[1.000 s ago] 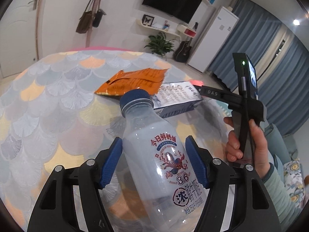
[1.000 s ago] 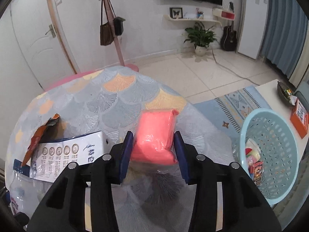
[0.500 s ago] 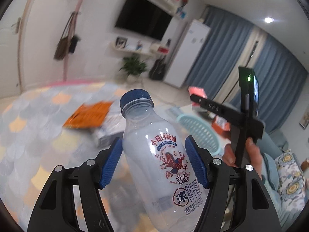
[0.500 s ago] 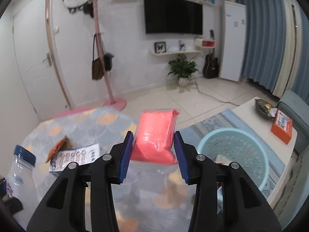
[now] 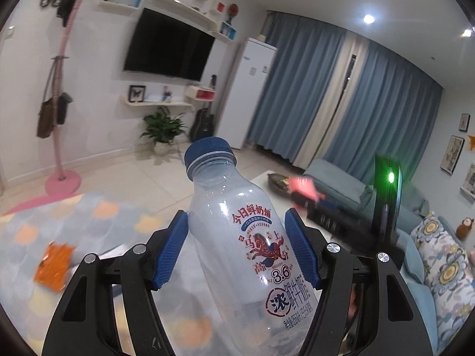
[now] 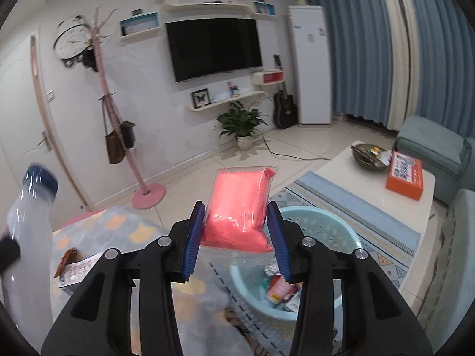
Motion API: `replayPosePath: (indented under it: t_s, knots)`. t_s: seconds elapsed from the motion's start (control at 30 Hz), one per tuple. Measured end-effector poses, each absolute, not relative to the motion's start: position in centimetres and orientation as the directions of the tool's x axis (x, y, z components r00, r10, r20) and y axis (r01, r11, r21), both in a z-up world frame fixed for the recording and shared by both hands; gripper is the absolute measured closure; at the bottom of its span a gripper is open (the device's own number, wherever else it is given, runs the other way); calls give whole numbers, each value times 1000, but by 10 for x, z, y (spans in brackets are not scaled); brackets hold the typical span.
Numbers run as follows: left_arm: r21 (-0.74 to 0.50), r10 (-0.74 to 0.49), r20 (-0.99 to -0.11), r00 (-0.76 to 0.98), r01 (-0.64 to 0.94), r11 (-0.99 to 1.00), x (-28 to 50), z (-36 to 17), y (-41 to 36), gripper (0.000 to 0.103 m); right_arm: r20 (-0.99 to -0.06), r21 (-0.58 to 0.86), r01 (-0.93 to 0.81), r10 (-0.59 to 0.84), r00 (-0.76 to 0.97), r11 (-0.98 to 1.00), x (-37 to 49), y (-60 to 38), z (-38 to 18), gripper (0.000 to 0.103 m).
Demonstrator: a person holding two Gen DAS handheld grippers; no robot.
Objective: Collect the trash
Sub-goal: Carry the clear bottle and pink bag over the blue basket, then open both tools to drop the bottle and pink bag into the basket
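Left-wrist view first: the left claw (image 5: 237, 252) is clamped on a clear milk bottle (image 5: 249, 237) with a blue cap, held up above the scale-patterned table (image 5: 89, 219), where an orange wrapper (image 5: 53, 262) lies. Right-wrist view: the right claw (image 6: 236, 237) grips a pink packet (image 6: 239, 204) by its sides, above and just short of the light-blue basket (image 6: 323, 222), which already holds scraps. Step in hand, by judgement: the carry to the basket. Next, each load should be brought over the rim, then released.

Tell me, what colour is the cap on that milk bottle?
Dark blue. The cap of the bottle shows best in the left wrist view.
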State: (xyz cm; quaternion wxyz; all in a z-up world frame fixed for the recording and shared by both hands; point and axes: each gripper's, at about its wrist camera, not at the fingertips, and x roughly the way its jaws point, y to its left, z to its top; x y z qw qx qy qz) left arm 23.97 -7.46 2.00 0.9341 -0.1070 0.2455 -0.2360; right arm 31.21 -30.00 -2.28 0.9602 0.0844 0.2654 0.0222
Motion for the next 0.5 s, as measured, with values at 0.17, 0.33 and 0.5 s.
replayPosePath:
  t_s: [0.17,0.33,0.5]
  knots:
    - [-328,-503,-411,760,392,860,281,15,-115,38,-562,213,69,65,825,975,334,-333,-52,63]
    - [-333,-491,-468,735,368,868,327,-16,-155,38,-646,269,143,69,760,953,357,-366,-93,63]
    - [-370,-482,-553,680,317,873,368,-60,-184,38,-793,276,219,93,601,936,390,-383,-147,63]
